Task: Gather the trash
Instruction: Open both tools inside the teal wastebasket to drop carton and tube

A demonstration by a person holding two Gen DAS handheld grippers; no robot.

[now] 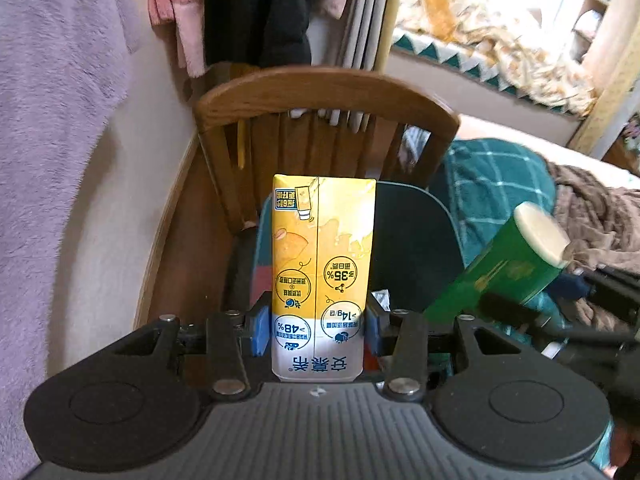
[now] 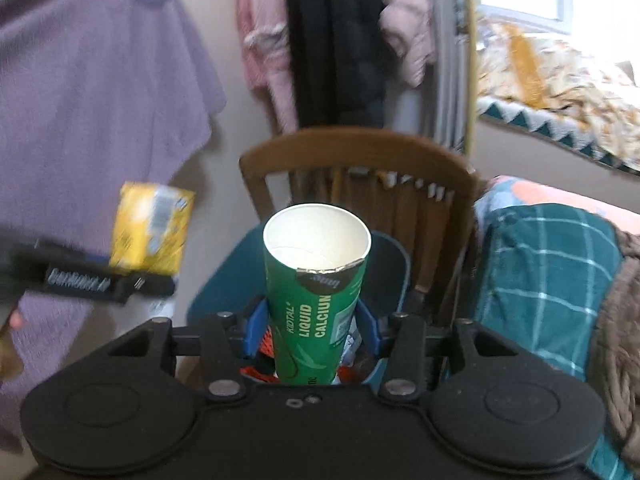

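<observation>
The left wrist view shows the left gripper (image 1: 318,332) clamped on a yellow drink carton (image 1: 322,276), its blue pads (image 1: 259,330) pressing both sides near the carton's white end. The carton stands upright in front of a dark teal bin (image 1: 412,248) and a wooden chair (image 1: 324,96). Only this view shows the carton's printed face; the green tube (image 1: 496,268) appears at the right, blurred and tilted.

The right wrist view shows the right gripper (image 2: 314,328) gripping that green tube (image 2: 316,300), pads against its sides. Only here is the tube's open white mouth visible, its foil rim torn. Below it, crumpled wrappers (image 2: 348,350) lie in the bin (image 2: 216,292). The carton (image 2: 150,232) shows at the left, blurred, before a hanging purple garment (image 2: 100,92).
</observation>
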